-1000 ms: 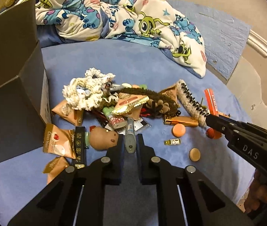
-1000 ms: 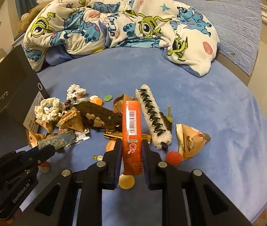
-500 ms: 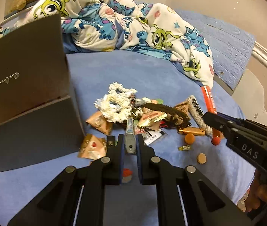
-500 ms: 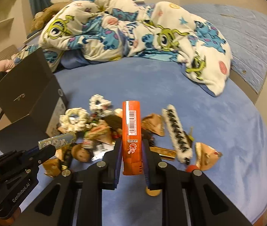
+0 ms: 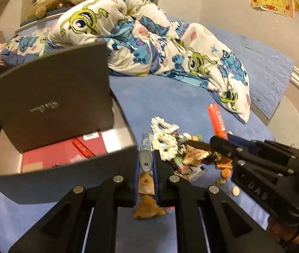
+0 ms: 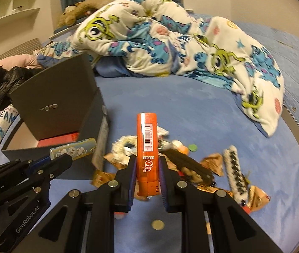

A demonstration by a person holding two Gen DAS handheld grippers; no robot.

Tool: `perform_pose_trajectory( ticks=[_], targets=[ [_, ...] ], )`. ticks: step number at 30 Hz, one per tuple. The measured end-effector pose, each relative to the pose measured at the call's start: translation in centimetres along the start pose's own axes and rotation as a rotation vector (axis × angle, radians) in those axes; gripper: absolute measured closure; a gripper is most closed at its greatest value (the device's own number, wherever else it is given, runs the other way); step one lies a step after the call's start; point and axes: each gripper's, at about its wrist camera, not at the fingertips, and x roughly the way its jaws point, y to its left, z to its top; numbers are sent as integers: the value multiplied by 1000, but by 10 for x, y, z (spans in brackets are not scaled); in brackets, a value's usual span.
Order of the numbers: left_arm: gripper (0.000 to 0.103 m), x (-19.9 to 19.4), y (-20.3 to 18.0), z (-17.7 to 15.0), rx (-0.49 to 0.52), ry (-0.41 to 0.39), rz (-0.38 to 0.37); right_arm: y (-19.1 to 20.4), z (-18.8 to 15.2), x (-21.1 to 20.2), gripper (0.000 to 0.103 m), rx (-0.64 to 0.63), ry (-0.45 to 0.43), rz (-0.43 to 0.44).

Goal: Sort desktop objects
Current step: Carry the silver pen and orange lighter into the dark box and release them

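Note:
My left gripper (image 5: pixel 146 164) is shut on a slim patterned blue-grey tube (image 5: pixel 145 149), held lengthwise above the bed. In the right wrist view that tube (image 6: pixel 75 148) sticks out of the left gripper (image 6: pixel 65 158) near the box. My right gripper (image 6: pixel 147 164) is shut on an orange lighter (image 6: pixel 147 147) that stands upright between the pads; the lighter (image 5: pixel 217 120) also shows at the right of the left wrist view. An open dark box (image 5: pixel 60 175) with red contents and a raised lid (image 5: pixel 52 92) lies to the left. A pile of small items (image 5: pixel 181 151) lies on the blue bedsheet.
The pile holds white scrunchies (image 5: pixel 164 130), brown snack packets (image 6: pixel 212 162), a fuzzy hair clip (image 6: pixel 233 166), a gold tube and orange discs (image 5: pixel 226 172). A monster-print blanket (image 6: pixel 170 42) is bunched at the back. A black bag (image 6: pixel 3 84) sits beyond the box.
Both grippers rose and moved left toward the box with their objects held. The box interior has come into view in the left wrist view.

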Motion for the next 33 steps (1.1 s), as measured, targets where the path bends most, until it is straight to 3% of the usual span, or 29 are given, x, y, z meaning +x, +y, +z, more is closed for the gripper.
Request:
perform_pose_trajectory(
  ticks=[9,20,33],
  targets=[
    [91,-38,62,17,-46,-48,96,67,22,7,83,-57,-6,97],
    [91,-58,137,1,-149,-55,195,156,32,36,83,-138,37,237],
    [91,-31,175,-15,-174,-8,242,187,34,82,83,-150,95,264]
  ],
)
